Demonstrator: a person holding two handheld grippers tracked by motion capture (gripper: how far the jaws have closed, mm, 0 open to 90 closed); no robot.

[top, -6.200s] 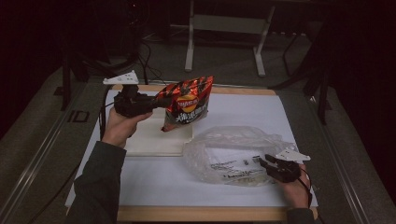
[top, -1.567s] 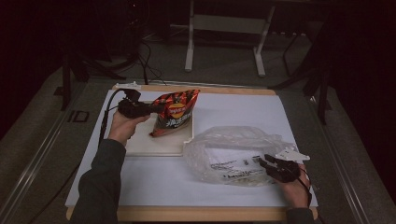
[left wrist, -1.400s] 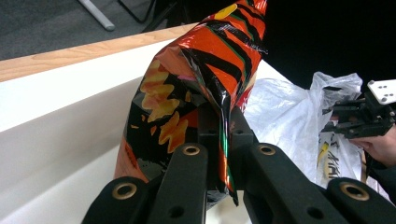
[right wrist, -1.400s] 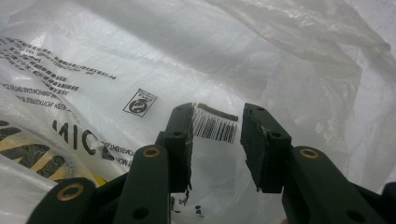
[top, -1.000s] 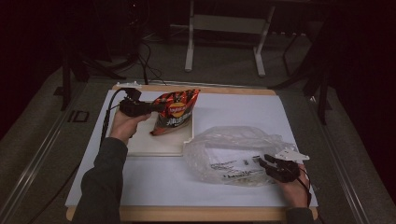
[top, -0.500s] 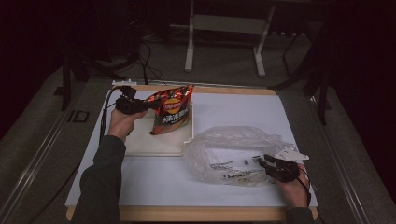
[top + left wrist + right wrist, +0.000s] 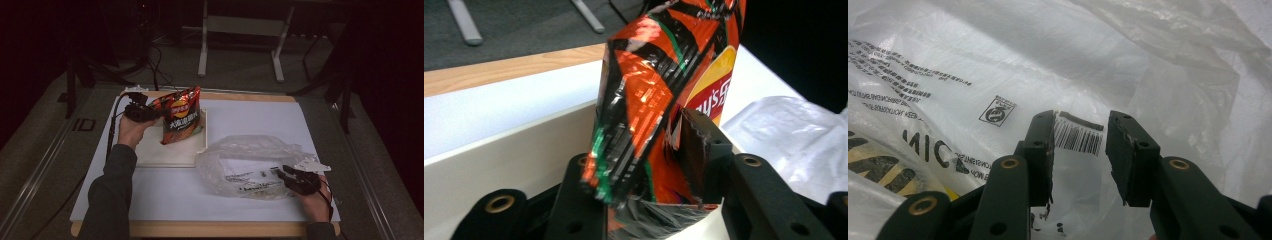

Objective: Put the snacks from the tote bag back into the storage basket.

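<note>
Orange crisp bag point(image 7: 181, 116) stands tilted on the tray point(image 7: 165, 155), between the left gripper point(image 7: 150, 113)'s jaws, which have just been opening. Up close, the left gripper view shows the bag's crumpled edge point(image 7: 639, 125) in the gap. Right gripper point(image 7: 1079, 150) gapes over the plastic bag point(image 7: 250, 165), barcode point(image 7: 1077, 136) between its 2 jaws, gripping nothing.

The high view is dimly lit, its surroundings lost in near-black shadow. Glare is seen on the foil of the chip bag point(image 7: 659, 100) in the left gripper view. The plastic bag point(image 7: 1128, 60) is rendered bright, slightly soft.
</note>
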